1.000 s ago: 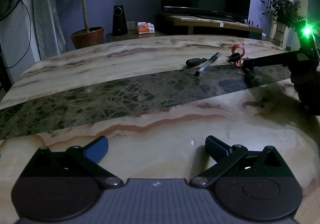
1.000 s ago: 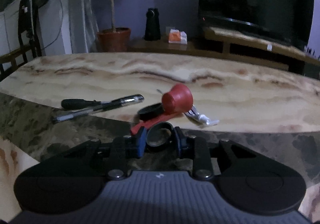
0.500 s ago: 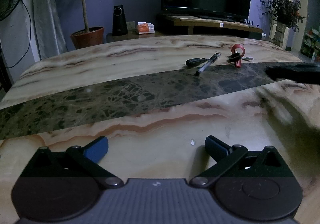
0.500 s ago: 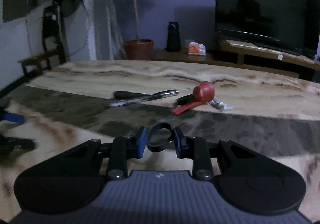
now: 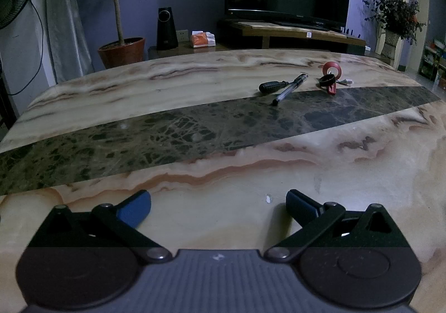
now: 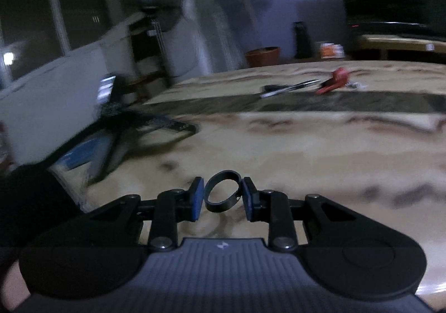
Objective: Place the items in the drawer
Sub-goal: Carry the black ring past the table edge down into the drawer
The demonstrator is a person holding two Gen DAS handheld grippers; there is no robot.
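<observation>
Ring (image 6: pixel 222 190) is now far from the red tape (image 5: pixel 332 69), pen (image 5: pixel 290 89) and screwdriver (image 5: pixel 271 86) on the table (image 5: pixel 223 129), clamped in the right gripper (image 6: pixel 222 195). No drawer shows yet. Left gripper (image 5: pixel 218 204) jaws are wide apart.

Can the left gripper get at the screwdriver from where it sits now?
Probably yes. The left gripper is open and holds nothing, and bare table lies between it and the screwdriver. A pen lies against it, so a clean grip may be awkward.

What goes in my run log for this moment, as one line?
right gripper: shut on black ring, above table | left gripper: open, empty | pen, screwdriver: on table | drawer: unseen
</observation>
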